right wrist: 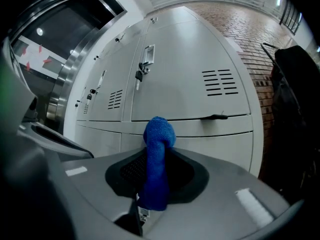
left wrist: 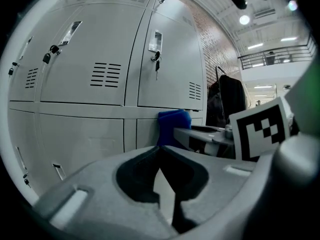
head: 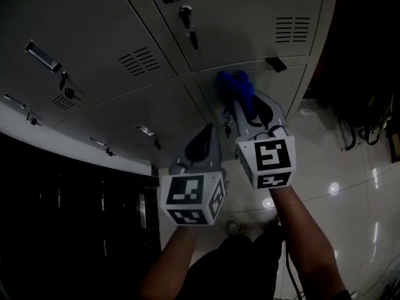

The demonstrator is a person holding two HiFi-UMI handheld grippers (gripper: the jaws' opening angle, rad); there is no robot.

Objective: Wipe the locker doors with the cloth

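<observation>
My right gripper (head: 242, 102) is shut on a blue cloth (head: 235, 85), whose bunched end sticks out past the fingertips. The cloth (right wrist: 158, 134) stands at the seam between an upper and a lower grey locker door (right wrist: 190, 79) in the right-hand column and seems to touch the lower door (left wrist: 145, 131). In the left gripper view the cloth (left wrist: 174, 125) shows beyond the right gripper (left wrist: 202, 135). My left gripper (head: 204, 140) hangs lower and to the left, short of the lockers. Its jaws (left wrist: 160, 151) meet at the tips with nothing between them.
Keys hang from locks on the upper doors (head: 192, 37). A black pull handle (head: 275, 64) sits on the right-hand door. Dark bags or clothing (right wrist: 295, 84) hang right of the lockers. A dark glass panel (head: 62, 217) lies left, glossy floor (head: 353, 167) right.
</observation>
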